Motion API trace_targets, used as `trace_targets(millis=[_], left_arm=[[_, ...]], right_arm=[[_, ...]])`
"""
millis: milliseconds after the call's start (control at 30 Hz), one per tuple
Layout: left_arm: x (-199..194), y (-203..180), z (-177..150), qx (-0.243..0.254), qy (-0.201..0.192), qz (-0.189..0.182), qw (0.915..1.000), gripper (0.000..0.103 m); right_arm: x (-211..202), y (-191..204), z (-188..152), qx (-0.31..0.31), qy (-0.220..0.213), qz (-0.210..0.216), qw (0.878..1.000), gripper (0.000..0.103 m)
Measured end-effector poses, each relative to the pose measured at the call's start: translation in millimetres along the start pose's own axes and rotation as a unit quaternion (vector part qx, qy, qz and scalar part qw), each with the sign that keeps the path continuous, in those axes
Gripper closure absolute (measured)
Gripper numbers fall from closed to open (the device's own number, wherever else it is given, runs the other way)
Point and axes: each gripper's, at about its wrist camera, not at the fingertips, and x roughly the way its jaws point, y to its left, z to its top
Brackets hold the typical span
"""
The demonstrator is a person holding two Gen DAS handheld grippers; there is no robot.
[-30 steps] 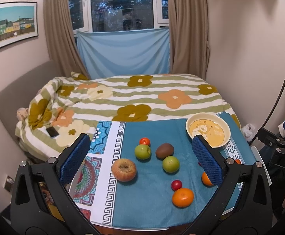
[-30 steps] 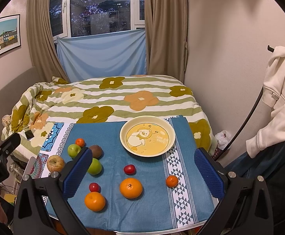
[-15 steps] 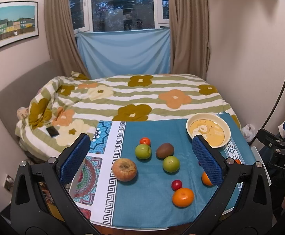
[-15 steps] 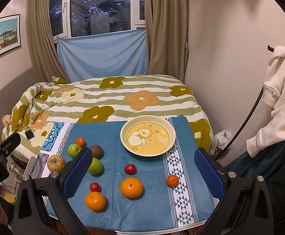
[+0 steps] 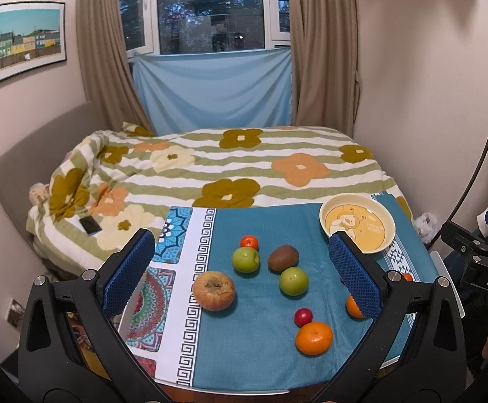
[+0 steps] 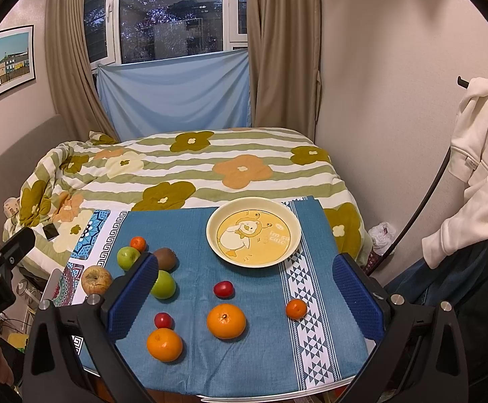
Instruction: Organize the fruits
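Both my grippers, left gripper (image 5: 244, 273) and right gripper (image 6: 244, 297), are spread wide, holding nothing. Large orange (image 6: 226, 316) sits just ahead between my right fingers, bowl (image 6: 210, 235) beyond it. I'd drop straight down and close across its widest part so it can't roll.

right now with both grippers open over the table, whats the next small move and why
Probably lower the right gripper onto the large orange between its fingers. Both the right and left gripper are open and empty, the duck plate holds no fruit yet, and that orange lies clear of its neighbours, just in front of the plate.
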Motion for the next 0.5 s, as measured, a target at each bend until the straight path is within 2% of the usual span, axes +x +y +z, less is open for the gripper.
trace_targets(millis=[500], left_arm=[[0.8, 1.1, -0.9, -0.001, 0.001, -0.001, 1.0, 0.0]], right_arm=[[-1.3, 1.0, -0.9, 0.002, 0.001, 0.0, 1.0, 0.0]])
